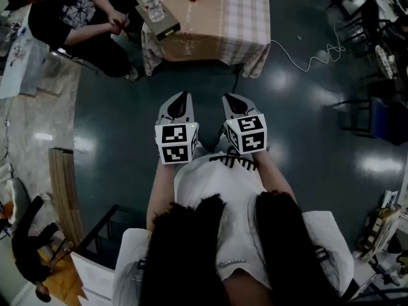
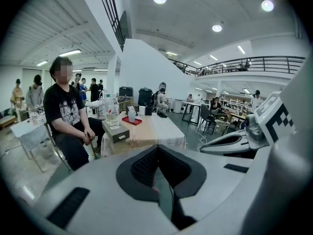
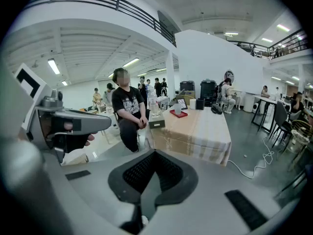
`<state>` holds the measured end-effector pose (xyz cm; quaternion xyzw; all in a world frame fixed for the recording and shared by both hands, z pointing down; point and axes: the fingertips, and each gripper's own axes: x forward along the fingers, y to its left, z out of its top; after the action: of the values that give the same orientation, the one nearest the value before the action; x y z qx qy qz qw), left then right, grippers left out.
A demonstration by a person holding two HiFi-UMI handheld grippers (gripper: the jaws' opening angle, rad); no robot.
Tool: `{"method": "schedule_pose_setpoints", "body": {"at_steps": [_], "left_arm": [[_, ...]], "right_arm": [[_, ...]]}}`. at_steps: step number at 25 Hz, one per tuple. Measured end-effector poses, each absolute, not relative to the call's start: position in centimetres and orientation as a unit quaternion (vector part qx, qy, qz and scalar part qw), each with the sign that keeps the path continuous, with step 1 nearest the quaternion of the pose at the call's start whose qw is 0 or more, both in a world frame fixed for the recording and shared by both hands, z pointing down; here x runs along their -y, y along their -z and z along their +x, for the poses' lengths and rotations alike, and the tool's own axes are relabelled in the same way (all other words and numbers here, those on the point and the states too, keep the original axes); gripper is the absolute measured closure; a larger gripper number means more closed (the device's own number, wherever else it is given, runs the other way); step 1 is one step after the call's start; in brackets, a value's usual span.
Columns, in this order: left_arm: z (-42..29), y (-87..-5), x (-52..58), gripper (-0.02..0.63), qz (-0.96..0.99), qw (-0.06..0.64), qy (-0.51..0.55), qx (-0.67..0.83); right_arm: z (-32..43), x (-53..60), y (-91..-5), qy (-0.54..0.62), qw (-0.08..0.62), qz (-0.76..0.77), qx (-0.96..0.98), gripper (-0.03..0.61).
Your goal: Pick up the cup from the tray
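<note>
Holding nothing, left tongs (image 1: 181, 97) and right tongs (image 1: 231, 98) sit closed; only gripper views show the cup (image 3: 177, 109) whole

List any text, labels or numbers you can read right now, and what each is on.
No text is legible.
Cubes on left gripper and right gripper: square marker patterns, no words.
White print on the seated person's shirt: too blurred.
Label on the bottle: too small.
Pale label on the grey box on the table: unreadable.
</note>
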<state>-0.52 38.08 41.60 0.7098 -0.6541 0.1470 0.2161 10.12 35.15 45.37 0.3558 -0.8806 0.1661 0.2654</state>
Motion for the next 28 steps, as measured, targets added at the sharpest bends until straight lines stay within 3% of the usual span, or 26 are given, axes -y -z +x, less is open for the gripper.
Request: {"method": "schedule_pose_setpoints", "body": {"at_steps": [18,28], "left_arm": [[-1.0,-42.3,-39.5,0.609,0.726,0.227,-0.139,0.635],[-3.7,-43.0,-37.0,0.608,0.690,0.249,-0.135,0.666]], "right_arm": [[11.3,-35.5,-44.7,-0.165,0.240,0.414,0.862,0.572],[10.2,-31.9,-44.0,-0.196,0.186,0.395,0.878,0.572]]}}
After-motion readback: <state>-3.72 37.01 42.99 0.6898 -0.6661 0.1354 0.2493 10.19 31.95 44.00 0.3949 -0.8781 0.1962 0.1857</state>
